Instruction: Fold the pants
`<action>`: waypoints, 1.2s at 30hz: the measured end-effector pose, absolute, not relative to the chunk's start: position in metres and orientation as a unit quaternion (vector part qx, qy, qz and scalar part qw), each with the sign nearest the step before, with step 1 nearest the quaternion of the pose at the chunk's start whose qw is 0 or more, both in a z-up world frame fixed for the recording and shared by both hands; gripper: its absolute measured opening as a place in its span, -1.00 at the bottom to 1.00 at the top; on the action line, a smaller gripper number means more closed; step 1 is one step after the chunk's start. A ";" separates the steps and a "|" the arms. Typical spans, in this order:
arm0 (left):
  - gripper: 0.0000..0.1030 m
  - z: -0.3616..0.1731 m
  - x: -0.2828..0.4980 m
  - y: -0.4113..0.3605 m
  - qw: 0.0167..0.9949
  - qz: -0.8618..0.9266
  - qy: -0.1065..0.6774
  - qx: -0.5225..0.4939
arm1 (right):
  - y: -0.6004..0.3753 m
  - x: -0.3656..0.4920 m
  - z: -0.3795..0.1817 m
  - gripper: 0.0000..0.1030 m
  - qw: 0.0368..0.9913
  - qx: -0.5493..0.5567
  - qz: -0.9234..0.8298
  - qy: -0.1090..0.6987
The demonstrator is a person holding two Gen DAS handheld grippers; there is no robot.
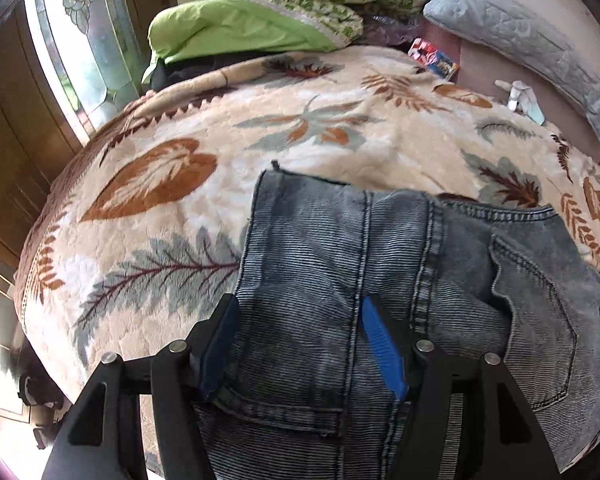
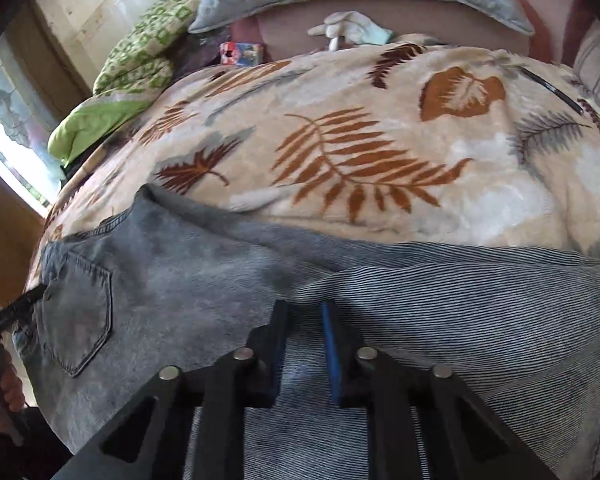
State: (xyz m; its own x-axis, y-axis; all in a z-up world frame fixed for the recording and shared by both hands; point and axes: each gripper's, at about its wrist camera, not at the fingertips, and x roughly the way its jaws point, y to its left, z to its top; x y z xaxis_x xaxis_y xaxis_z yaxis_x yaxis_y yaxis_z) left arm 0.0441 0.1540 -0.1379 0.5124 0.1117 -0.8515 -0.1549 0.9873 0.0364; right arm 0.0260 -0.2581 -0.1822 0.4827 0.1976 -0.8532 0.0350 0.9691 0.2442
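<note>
Obs: grey-blue washed jeans lie on the leaf-print fleece blanket, close to its near edge. One leg panel is laid back over the seat. Its raw hem points away from you, next to the waistband, and a back pocket shows to the right.

Left gripper: fingers well apart, above the folded panel. One blue pad is near the panel's outer edge and the other is over the long stitched seam. It grips nothing.

Right gripper: fingers drawn almost together, tips down at a low ridge of denim. You cannot tell from this view whether a pinch of cloth sits between the pads.

Step (judged): the lengthwise fold looks done. Next is probably squaring the stack and taking a new hold for the crosswise fold.

How to do it well:
- Check the right pinch first. If it has only the top ply, the lower leg will drag and skew.
- Bring the left pads down across the panel edge so they bite every layer, not just the seam ridge, which is thick and tends to slip.
- Take both holds at the same distance from the waistband, so the fold line runs square to the seam.
- Lift only enough to clear the fleece. The pile grips denim, so dragging will pull wrinkles.
- Lay hem to waistband and let go once the edges line up.

Risk: the stack is near the blanket edge and could slide off.
</note>
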 end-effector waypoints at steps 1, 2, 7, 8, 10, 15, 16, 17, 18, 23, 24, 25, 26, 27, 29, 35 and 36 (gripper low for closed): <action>0.26 -0.139 0.044 0.157 0.868 0.074 0.490 -0.031 | -0.262 0.027 -0.180 -0.74 0.851 0.125 0.039 0.508; 0.26 -0.138 0.043 0.156 0.869 0.074 0.488 -0.031 | -0.262 0.027 -0.176 -0.74 0.856 0.123 0.030 0.502; 0.27 -0.131 0.039 0.149 0.877 0.070 0.476 -0.012 | -0.228 0.032 -0.137 -0.63 0.879 0.105 0.107 0.453; 0.27 -0.129 0.038 0.150 0.879 0.067 0.472 -0.018 | -0.218 0.037 -0.134 -0.57 0.874 0.110 0.132 0.455; 0.27 -0.123 0.037 0.150 0.886 0.070 0.457 -0.022 | -0.201 0.049 -0.136 -0.57 0.860 0.136 0.179 0.458; 0.27 -0.117 0.039 0.144 0.896 0.071 0.439 -0.007 | -0.150 0.078 -0.168 -0.57 0.826 0.115 0.202 0.513; 0.27 -0.119 0.041 0.143 0.894 0.070 0.442 -0.003 | -0.145 0.082 -0.175 -0.57 0.824 0.109 0.198 0.520; 0.27 -0.121 0.043 0.142 0.892 0.069 0.446 -0.002 | -0.142 0.087 -0.183 -0.57 0.824 0.103 0.187 0.526; 0.27 -0.123 0.045 0.141 0.890 0.068 0.451 0.000 | -0.143 0.091 -0.190 -0.56 0.824 0.102 0.178 0.528; 0.29 -0.135 0.050 0.148 0.879 0.077 0.471 0.008 | -0.151 0.110 -0.194 -0.63 0.824 0.126 0.178 0.523; 0.36 -0.138 0.049 0.152 0.877 0.076 0.475 0.002 | -0.151 0.113 -0.193 -0.63 0.835 0.117 0.166 0.512; 0.43 -0.139 0.049 0.155 0.876 0.076 0.476 -0.003 | -0.152 0.116 -0.193 -0.64 0.845 0.107 0.153 0.501; 0.45 -0.139 0.048 0.156 0.877 0.076 0.475 -0.005 | -0.154 0.118 -0.195 -0.63 0.844 0.119 0.157 0.499; 0.46 -0.139 0.046 0.157 0.877 0.077 0.474 -0.005 | -0.159 0.118 -0.194 -0.63 0.841 0.137 0.160 0.498; 0.46 -0.137 0.044 0.158 0.879 0.077 0.470 -0.009 | -0.168 0.114 -0.187 -0.58 0.841 0.159 0.158 0.492; 0.46 -0.110 0.032 0.144 0.912 0.054 0.407 -0.004 | -0.196 0.070 -0.151 -0.57 0.852 0.152 0.166 0.473; 0.46 -0.107 0.030 0.138 0.915 0.039 0.401 0.000 | -0.202 0.060 -0.149 -0.57 0.852 0.147 0.165 0.474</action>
